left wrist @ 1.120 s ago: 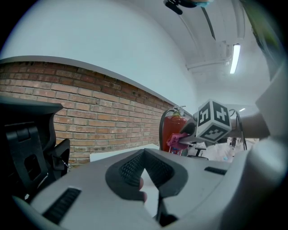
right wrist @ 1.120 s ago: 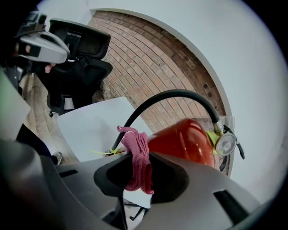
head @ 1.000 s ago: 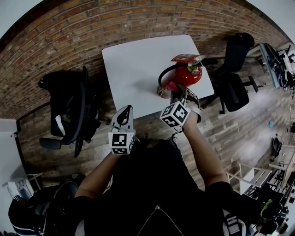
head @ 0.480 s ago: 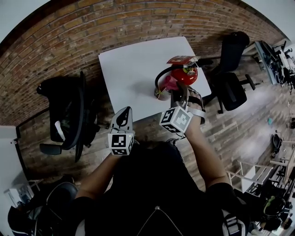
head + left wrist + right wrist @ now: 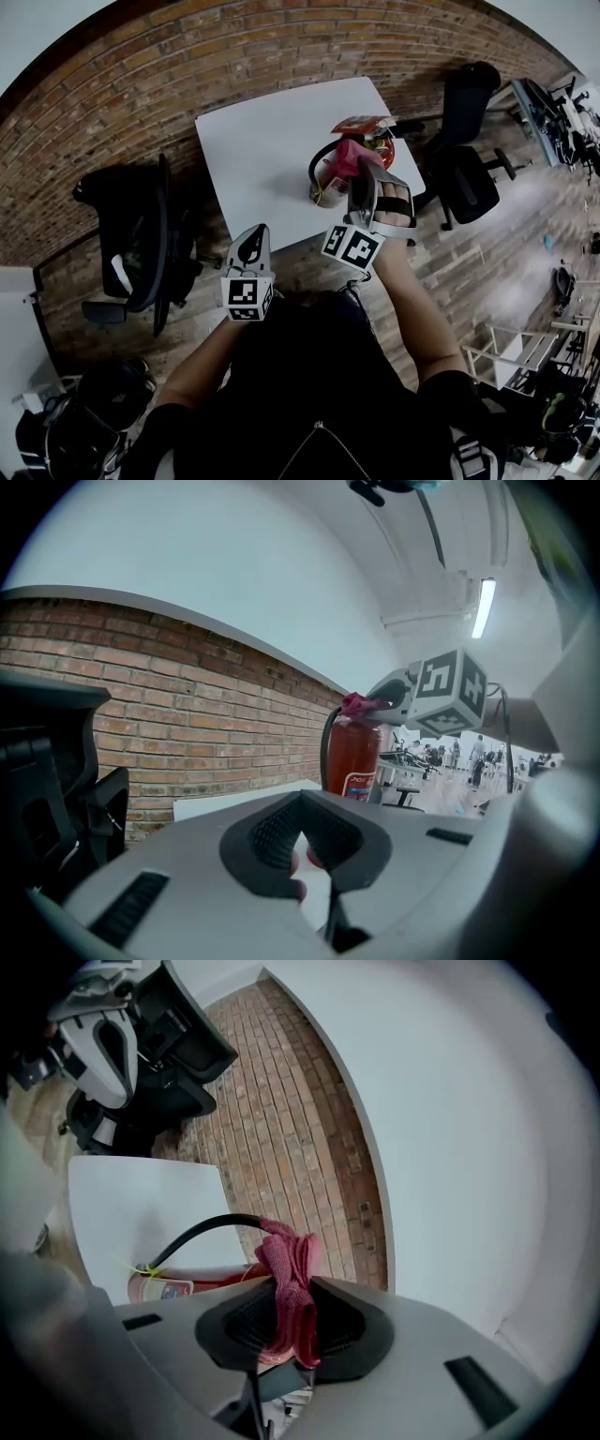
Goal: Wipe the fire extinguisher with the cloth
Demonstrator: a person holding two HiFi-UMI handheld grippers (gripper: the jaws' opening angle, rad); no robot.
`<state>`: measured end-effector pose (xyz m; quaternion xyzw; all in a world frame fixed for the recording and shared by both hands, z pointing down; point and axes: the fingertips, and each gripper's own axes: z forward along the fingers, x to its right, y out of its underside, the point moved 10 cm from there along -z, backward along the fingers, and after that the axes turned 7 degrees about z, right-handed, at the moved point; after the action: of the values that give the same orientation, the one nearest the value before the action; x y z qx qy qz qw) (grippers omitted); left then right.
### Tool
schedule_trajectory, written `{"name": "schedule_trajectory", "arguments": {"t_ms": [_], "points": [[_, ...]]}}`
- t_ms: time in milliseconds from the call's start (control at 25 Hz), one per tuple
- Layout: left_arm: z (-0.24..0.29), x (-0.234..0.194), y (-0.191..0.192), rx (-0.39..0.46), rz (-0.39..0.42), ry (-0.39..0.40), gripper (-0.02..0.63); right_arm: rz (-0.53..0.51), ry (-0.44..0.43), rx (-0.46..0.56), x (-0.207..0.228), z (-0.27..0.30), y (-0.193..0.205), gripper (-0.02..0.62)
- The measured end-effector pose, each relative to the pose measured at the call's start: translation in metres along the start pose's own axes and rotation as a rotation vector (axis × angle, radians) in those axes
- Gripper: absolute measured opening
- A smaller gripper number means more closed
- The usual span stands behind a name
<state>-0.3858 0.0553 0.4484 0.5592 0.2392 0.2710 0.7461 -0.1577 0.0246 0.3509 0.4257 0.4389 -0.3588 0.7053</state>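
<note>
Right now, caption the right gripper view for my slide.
Right gripper holds pink cloth beside red fire extinguisher on white table.

In the head view the table (image 5: pixel 253 150) fills upper centre, with the fire extinguisher (image 5: pixel 322 192) standing on its right part. The cloth (image 5: pixel 342 159), clamped in the right gripper (image 5: pixel 364 178), rests against the extinguisher. The left gripper (image 5: pixel 251 239) sits below the table's near edge. A chair (image 5: pixel 141 234) stands at left.

The head camera looked steeply down from above the person (image 5: pixel 309 394) onto the white counter (image 5: pixel 262 141), the left tongs (image 5: pixel 250 236) and right tongs (image 5: pixel 364 173). The left tongs' camera sat low, facing the brick wall (image 5: pixel 187 686) and fire extinguisher (image 5: pixel 354 752). The right tongs' camera, rolled sideways, looked past the cloth (image 5: pixel 286 1279) from close by. All three shared the fire extinguisher and counter.
</note>
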Motion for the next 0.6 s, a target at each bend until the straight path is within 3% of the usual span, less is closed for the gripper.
{"name": "schedule_trajectory", "arguments": {"t_ms": [240, 600], "points": [[-0.002, 0.001, 0.001, -0.009, -0.002, 0.001, 0.029, -0.026, -0.026, -0.013, -0.003, -0.004, 0.003, 0.103], [0.007, 0.013, 0.001, -0.01, 0.012, 0.021, 0.031, -0.058, -0.023, -0.018, -0.003, -0.013, 0.039, 0.103]]}}
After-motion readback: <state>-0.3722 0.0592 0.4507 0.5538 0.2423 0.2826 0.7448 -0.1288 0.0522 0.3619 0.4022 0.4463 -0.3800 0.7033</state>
